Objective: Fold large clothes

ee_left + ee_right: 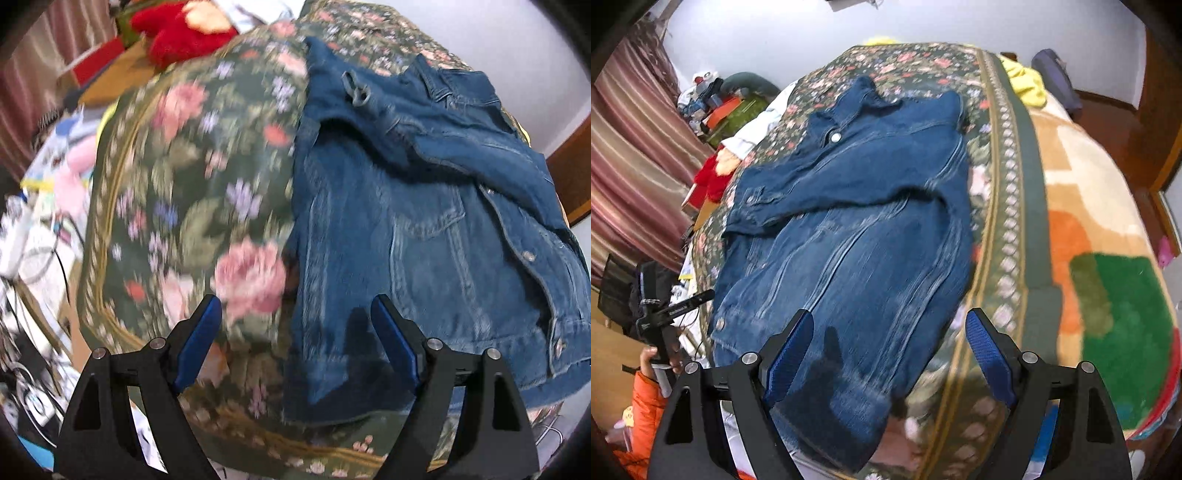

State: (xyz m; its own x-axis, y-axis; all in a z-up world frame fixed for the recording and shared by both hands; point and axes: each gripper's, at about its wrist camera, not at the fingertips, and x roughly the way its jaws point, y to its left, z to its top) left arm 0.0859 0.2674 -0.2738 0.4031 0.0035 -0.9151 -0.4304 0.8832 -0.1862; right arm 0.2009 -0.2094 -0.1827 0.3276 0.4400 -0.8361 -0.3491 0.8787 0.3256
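Observation:
A blue denim jacket (424, 229) lies spread on a dark floral bedspread (192, 177), one sleeve folded across its chest. My left gripper (295, 310) hangs open above the jacket's left side edge, near the hem, with nothing between its blue pads. In the right wrist view the same jacket (849, 221) stretches away, collar at the far end. My right gripper (890, 325) stands open over the hem end and the floral bedspread (997, 206), holding nothing. In the right wrist view the left gripper (670, 314) shows at the far left, held by a hand in an orange sleeve.
A red plush toy (177, 29) and a wooden surface lie beyond the bed's far corner. Cables and clutter (33, 258) fill the floor at left. A colourful fleece blanket (1108, 258) covers the bed to the right. Striped curtains (635, 155) hang at left.

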